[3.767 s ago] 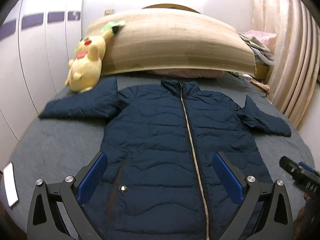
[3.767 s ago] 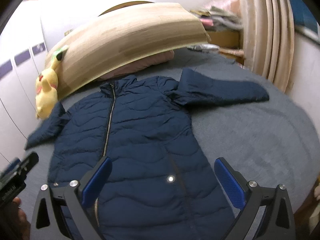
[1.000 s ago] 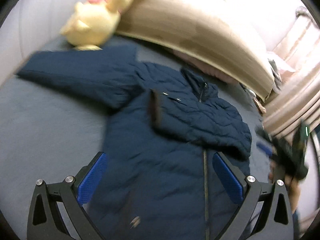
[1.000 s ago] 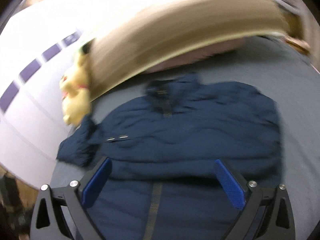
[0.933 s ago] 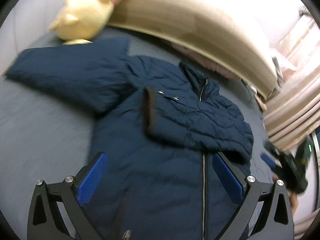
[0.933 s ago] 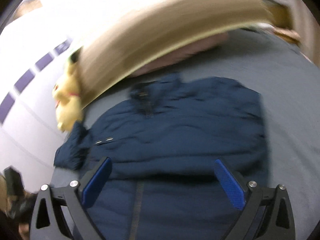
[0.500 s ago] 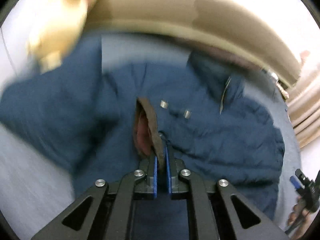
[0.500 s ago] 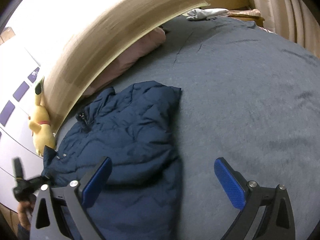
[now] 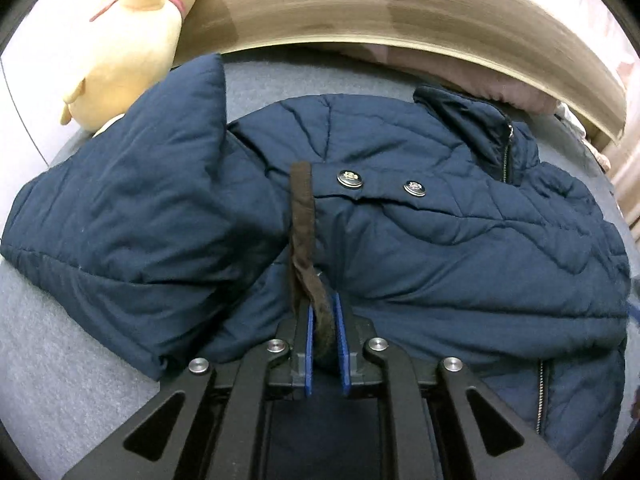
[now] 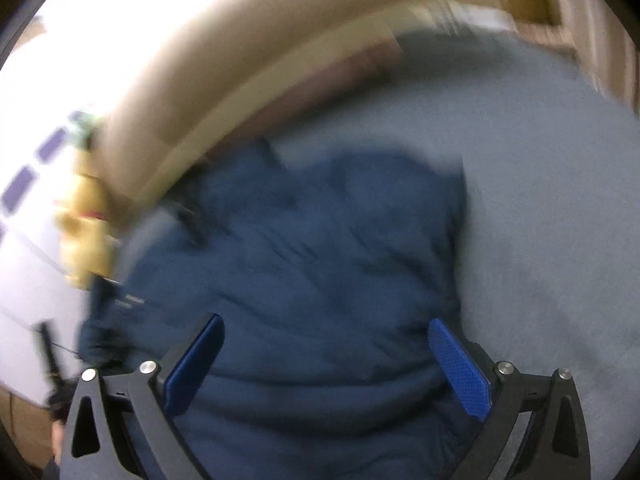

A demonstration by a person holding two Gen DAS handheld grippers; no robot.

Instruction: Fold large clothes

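Observation:
A navy quilted jacket (image 9: 460, 248) lies on a grey bed (image 9: 60, 352), front up. One sleeve is folded across the chest, with two metal snaps and a brown cuff (image 9: 302, 216). My left gripper (image 9: 323, 316) is shut on that brown cuff. The other sleeve (image 9: 132, 216) lies spread to the left. In the blurred right wrist view the jacket (image 10: 328, 272) fills the middle, and my right gripper (image 10: 326, 356) hangs open and empty above it.
A yellow plush toy (image 9: 132, 36) sits at the bed's far left against a curved tan headboard (image 9: 400, 12). A pink pillow (image 9: 460, 76) lies under the headboard. Curtains (image 9: 628, 176) hang at the right. Grey bedding (image 10: 560, 220) lies right of the jacket.
My left gripper moved in and shut on the brown cuff of the folded sleeve. The right gripper swung back over the jacket, still open.

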